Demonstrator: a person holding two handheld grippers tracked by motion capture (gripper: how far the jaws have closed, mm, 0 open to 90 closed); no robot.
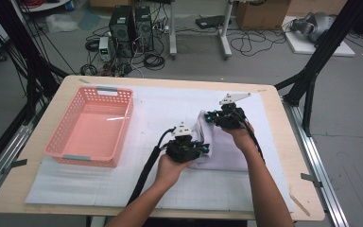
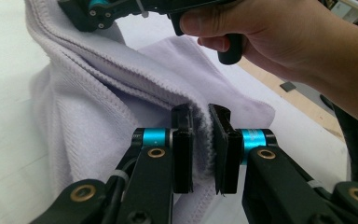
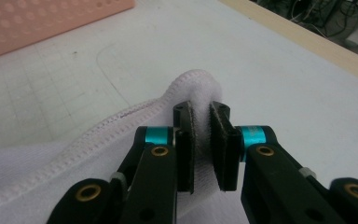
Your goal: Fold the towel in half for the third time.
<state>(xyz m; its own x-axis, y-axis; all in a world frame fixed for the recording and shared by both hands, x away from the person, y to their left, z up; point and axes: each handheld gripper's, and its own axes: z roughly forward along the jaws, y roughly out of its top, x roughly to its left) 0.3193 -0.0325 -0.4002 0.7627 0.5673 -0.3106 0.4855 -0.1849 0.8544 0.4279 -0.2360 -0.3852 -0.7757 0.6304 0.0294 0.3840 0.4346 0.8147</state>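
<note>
Left gripper (image 2: 200, 140) pinches the towel's (image 2: 98, 116) hemmed edge; right gripper (image 3: 203, 135) clamps its bunched corner.

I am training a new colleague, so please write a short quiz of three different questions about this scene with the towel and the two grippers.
1. True or false: the left gripper is shut on an edge of the white towel.
2. What does the right gripper hold? A) the basket's rim B) a fold of the towel C) a cable
3. On which side of the table, in the high view, does the pink basket stand, and does the towel touch it?

Key
1. True; the hem sits between its jaws.
2. B.
3. The left side; the towel lies apart from it, on the white mat.
</note>
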